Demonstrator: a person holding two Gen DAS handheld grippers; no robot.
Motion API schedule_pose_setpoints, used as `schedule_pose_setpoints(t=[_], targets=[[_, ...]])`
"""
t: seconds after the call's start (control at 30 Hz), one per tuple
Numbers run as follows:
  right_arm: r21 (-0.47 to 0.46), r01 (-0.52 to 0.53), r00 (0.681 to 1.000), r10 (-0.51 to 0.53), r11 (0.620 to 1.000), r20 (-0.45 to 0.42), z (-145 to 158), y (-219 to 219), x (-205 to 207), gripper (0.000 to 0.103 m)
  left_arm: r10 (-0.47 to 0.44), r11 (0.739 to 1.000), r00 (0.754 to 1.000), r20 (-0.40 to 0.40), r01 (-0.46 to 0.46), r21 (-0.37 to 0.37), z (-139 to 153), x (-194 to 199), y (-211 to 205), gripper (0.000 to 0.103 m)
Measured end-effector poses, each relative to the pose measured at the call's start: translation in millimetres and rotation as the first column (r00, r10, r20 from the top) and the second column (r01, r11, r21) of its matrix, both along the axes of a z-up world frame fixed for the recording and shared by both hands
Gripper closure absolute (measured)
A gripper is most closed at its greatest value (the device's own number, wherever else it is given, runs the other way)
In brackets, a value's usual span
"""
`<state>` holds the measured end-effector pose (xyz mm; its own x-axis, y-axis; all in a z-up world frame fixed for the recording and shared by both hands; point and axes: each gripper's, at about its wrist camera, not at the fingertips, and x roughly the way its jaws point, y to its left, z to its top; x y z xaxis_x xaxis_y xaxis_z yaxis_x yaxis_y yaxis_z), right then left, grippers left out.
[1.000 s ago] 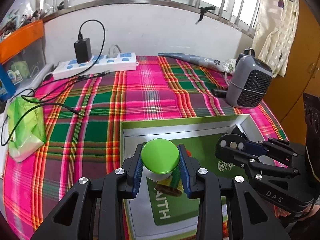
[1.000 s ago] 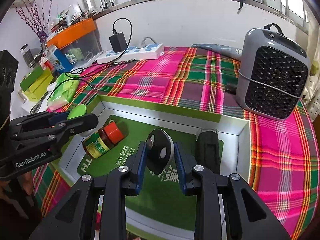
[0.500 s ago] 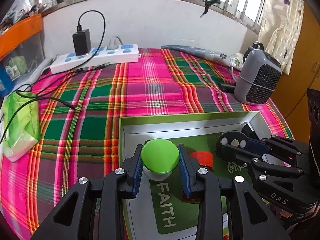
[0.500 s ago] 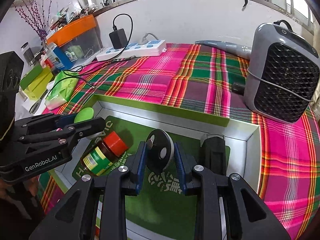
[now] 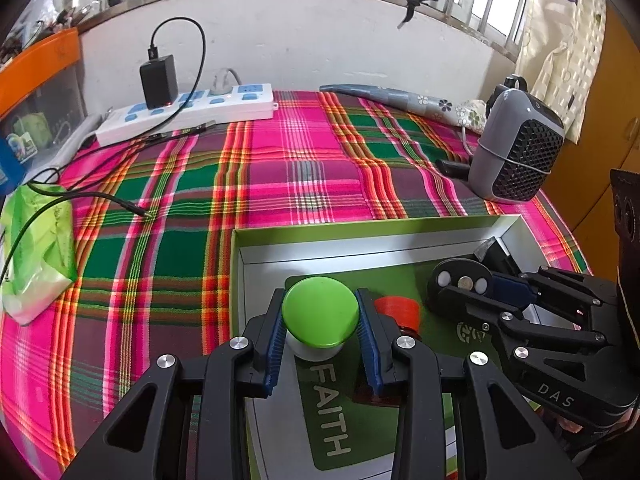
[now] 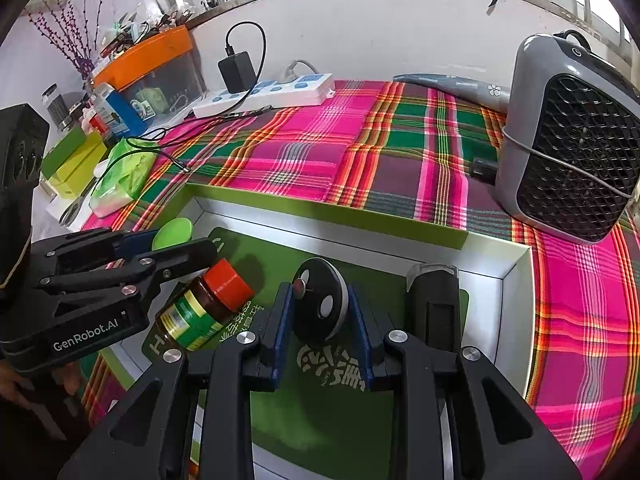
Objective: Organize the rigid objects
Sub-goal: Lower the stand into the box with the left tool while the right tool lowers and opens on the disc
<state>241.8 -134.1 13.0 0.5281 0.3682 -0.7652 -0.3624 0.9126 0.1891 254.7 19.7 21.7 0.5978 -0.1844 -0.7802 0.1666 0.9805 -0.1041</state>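
Note:
My left gripper (image 5: 320, 328) is shut on a green-lidded jar (image 5: 319, 312) and holds it over the left end of the green-rimmed box (image 5: 360, 226). My right gripper (image 6: 320, 312) is shut on a black round disc (image 6: 318, 304) above the box's green floor (image 6: 320, 412). A red-lidded jar (image 6: 204, 308) lies on its side in the box beside the left gripper (image 6: 172, 240). A black rectangular device (image 6: 434, 304) lies at the box's right end. The right gripper (image 5: 464, 282) with the disc shows in the left wrist view.
The box sits on a pink and green plaid cloth (image 5: 280, 168). A grey fan heater (image 6: 576, 136) stands at the right. A white power strip (image 5: 188, 110) with a black charger lies at the back. A green tissue pack (image 5: 36, 248) lies at the left.
Both grippers have pulled back and up a little with their objects still held. The red-lidded jar shows more fully on the box floor.

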Motion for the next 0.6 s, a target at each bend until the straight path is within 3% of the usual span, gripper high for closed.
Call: schedule_pose_setpoints(t=[0.17, 0.47, 0.6], targets=[[0.001, 0.002, 1.000, -0.002, 1.000, 0.000, 0.2, 0.2, 0.3, 0.074, -0.002, 1.000, 1.000, -0.002, 0.002, 0.006, -0.9, 0.2, -0.4, 0.070], [-0.003, -0.006, 1.000, 0.006, 1.000, 0.010, 0.7, 1.9, -0.5, 0.060, -0.004, 1.000, 1.000, -0.005, 0.004, 0.000, -0.9, 0.7, -1.4, 0.069], [-0.010, -0.006, 1.000, 0.006, 1.000, 0.018, 1.7, 3.1, -1.7, 0.059, -0.003, 1.000, 1.000, -0.004, 0.003, 0.002, -0.7, 0.2, -1.2, 0.068]])
